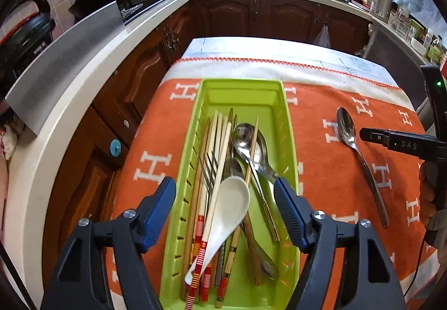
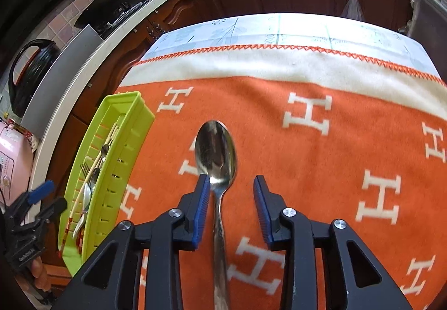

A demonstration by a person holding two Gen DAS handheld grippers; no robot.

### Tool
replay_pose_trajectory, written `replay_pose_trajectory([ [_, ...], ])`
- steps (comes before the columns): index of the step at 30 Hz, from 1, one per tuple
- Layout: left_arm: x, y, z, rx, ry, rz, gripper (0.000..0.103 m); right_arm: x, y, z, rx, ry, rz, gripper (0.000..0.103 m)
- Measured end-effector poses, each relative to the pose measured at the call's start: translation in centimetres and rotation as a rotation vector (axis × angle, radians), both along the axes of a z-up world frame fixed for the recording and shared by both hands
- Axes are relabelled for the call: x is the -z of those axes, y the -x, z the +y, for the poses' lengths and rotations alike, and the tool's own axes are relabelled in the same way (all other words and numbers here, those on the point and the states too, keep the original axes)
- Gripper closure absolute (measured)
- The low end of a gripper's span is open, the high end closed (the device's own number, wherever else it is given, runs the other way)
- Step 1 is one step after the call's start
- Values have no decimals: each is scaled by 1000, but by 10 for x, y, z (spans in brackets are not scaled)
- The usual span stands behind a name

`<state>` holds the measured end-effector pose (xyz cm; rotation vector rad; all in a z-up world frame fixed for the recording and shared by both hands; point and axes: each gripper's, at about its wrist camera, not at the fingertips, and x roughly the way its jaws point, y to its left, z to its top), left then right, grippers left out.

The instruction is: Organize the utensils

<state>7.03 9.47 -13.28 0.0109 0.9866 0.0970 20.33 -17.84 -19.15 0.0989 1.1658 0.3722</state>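
Note:
A green utensil tray (image 1: pixel 287 125) lies lengthwise on the orange blanket and holds chopsticks (image 1: pixel 220 148), a fork (image 1: pixel 209 170), metal spoons (image 1: pixel 248 142) and a white ceramic spoon (image 1: pixel 229 206). My left gripper (image 1: pixel 225 189) is open and empty, just above the tray, its fingers astride it. A lone metal spoon (image 2: pixel 216 153) lies on the blanket right of the tray; it also shows in the left wrist view (image 1: pixel 346 128). My right gripper (image 2: pixel 231 184) is open around that spoon's neck, the left pad close beside it. The tray shows at the left in the right wrist view (image 2: pixel 123 159).
The orange blanket with white H letters (image 2: pixel 307 114) covers a small table over a pale patterned cloth (image 2: pixel 279 27). Dark wood cabinets and a white countertop (image 1: pixel 83 103) curve around the left and back. The right gripper's body (image 1: pixel 405 142) stands at the table's right.

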Motion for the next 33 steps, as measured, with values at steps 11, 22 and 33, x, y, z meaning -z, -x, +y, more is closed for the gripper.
replay_pose_trajectory([
  [11,-13,-15,-4,10,49,-13,23,8,-6,-1,-24,2,-3,70],
  [22,-20,-32,-10,21,61,-40,23,13,-19,1,-100,-46,-55,69],
  [33,-11,-36,-15,19,52,-20,23,28,-26,21,-267,-6,-186,70],
])
